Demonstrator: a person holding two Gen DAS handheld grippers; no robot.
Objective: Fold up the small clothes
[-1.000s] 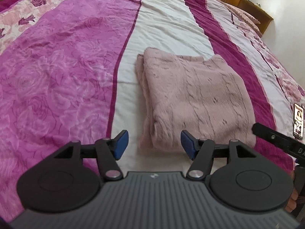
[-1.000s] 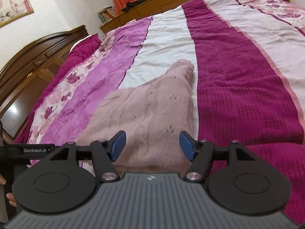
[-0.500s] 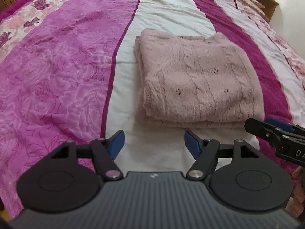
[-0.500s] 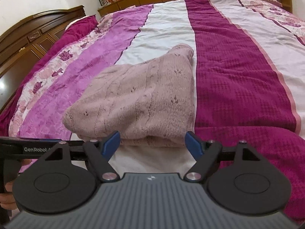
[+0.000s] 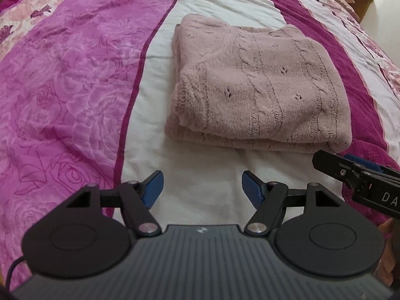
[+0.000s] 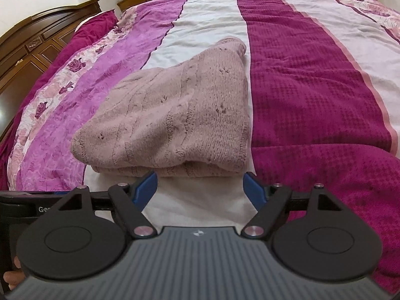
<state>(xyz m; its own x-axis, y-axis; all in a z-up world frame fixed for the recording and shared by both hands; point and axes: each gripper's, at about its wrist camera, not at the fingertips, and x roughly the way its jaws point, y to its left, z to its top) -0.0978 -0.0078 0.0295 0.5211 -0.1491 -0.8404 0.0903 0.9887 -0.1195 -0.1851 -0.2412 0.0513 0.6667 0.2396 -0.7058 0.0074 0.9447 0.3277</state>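
**Bedroom, striped bedspread — sweater already folded**

On the bedspread (image 5: 75, 87), its white middle stripe carries the pink knit sweater (image 5: 257, 87), folded. Left gripper (image 5: 202, 187) and right gripper (image 6: 200, 187) hover apart, empty, near its front edge — pinch both front corners evenly, all layers together.

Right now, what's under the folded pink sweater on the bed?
The folded pink sweater lies mostly on the bedspread's white stripe, its right edge over the dark magenta stripe. Anything tucked between its layers or beneath it is covered.
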